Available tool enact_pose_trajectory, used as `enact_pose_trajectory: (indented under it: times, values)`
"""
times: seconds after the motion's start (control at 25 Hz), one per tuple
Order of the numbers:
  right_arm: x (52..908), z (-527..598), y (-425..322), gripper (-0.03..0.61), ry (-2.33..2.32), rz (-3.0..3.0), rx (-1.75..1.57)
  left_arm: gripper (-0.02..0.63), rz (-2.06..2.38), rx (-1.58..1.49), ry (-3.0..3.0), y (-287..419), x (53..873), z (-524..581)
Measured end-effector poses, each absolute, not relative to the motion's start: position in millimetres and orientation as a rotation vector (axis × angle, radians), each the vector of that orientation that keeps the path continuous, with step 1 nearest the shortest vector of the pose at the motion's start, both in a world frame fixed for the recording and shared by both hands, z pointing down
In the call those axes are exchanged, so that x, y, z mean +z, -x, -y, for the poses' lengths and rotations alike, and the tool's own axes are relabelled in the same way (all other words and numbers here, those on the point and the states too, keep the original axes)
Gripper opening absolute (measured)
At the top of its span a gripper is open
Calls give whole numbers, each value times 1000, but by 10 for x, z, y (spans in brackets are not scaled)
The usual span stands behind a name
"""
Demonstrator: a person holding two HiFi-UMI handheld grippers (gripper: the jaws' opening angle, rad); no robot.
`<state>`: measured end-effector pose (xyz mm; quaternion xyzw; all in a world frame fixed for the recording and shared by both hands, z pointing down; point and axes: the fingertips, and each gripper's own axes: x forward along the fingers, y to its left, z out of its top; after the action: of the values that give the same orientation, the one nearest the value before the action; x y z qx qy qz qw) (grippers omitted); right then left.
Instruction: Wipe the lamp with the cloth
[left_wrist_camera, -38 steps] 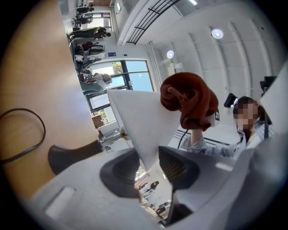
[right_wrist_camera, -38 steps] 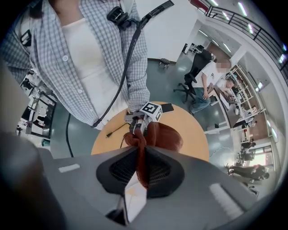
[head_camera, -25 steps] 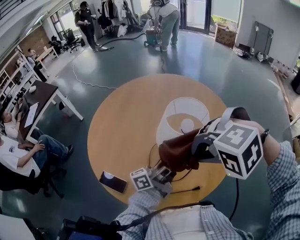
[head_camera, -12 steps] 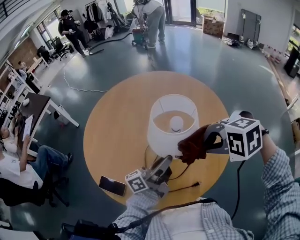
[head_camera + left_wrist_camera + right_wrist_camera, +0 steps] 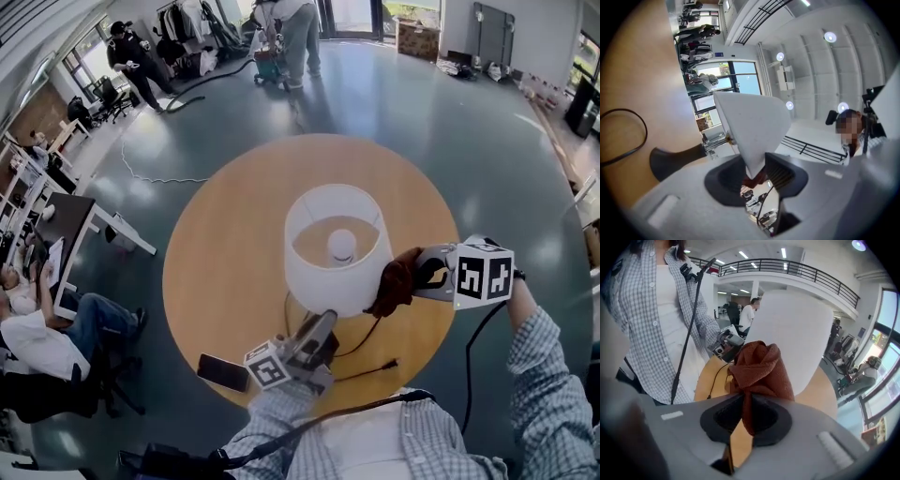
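Note:
A lamp with a white shade (image 5: 333,248) stands in the middle of a round wooden table (image 5: 225,234). My left gripper (image 5: 317,330) reaches up from the near side. The shade's lower rim (image 5: 750,122) sits between its pads, which are shut on it; the lamp's dark base (image 5: 675,159) shows to the left. My right gripper (image 5: 417,279) is shut on a bunched rust-brown cloth (image 5: 394,281). The cloth (image 5: 759,371) lies against the right side of the shade (image 5: 797,329), and its tail hangs down between the jaws of the right gripper (image 5: 747,416).
A dark phone (image 5: 223,372) lies near the table's front edge, left of my left gripper. The lamp's black cord (image 5: 370,370) loops across the near tabletop. People stand and sit around the room, and a desk (image 5: 70,220) is at the left.
My right gripper has come down and in with the cloth, rolling as it went, from in front of the shade to the shade's right side. The left gripper has stayed at the shade's rim.

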<state>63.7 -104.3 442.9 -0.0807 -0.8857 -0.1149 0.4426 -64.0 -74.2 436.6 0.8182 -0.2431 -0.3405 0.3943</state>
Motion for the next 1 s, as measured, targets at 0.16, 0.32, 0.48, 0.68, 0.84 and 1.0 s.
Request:
enact_pose_trajectory:
  times: [0.16, 0.32, 0.48, 0.68, 0.84, 1.0]
  values:
    - [4917, 1039, -784, 40, 35, 2291, -85, 127, 618, -870, -2068, 624, 4329, 710]
    - [5653, 824, -950, 38, -65, 2283, 161, 127, 614, -872, -2063, 626, 4312, 677]
    - [6199, 602, -1046, 38, -183, 2262, 350, 127, 614, -877, -2061, 633, 4307, 685]
    - [6539, 415, -1108, 43, -308, 2200, 411, 129, 613, -888, -2060, 620, 4296, 687]
    - [6574, 377, -1080, 51, -399, 2207, 452, 136, 622, -884, -2070, 595, 4302, 644]
    - [6604, 375, -1053, 63, -441, 2198, 455, 163, 612, -826, -2086, 515, 4383, 588]
